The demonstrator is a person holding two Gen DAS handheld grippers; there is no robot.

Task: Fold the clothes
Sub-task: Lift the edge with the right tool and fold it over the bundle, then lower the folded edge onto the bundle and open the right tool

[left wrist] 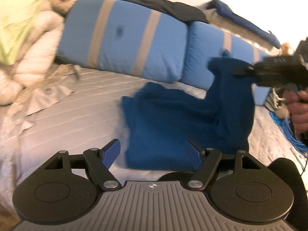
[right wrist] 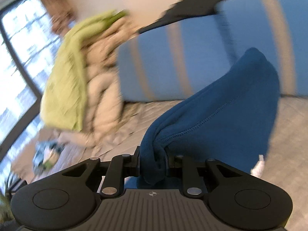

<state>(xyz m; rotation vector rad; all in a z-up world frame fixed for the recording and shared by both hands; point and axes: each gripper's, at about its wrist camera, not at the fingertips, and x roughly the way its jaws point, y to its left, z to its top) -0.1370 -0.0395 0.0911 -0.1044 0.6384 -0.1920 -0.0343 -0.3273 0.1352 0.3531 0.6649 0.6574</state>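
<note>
A dark blue garment point(left wrist: 173, 119) lies bunched on the grey quilted bed point(left wrist: 67, 119). One end of it is lifted off the bed at the right. My right gripper point(right wrist: 152, 163) is shut on a gathered, stitched edge of this garment point(right wrist: 221, 111), which hangs forward from the jaws. The left wrist view shows the same right gripper point(left wrist: 248, 69), held by a hand point(left wrist: 298, 111), holding the cloth up. My left gripper point(left wrist: 152, 154) stands open low over the near edge of the garment. Its right finger point(left wrist: 192, 154) overlaps the cloth and its left finger point(left wrist: 111, 154) is over bare quilt.
Two light blue pillows with grey stripes point(left wrist: 125, 36) lean at the head of the bed, with a black garment point(left wrist: 169, 7) draped over them. A lime green garment point(right wrist: 65, 80) and a beige puffy jacket point(right wrist: 102, 96) are piled at the left. A blue cord point(left wrist: 284, 130) lies at the right.
</note>
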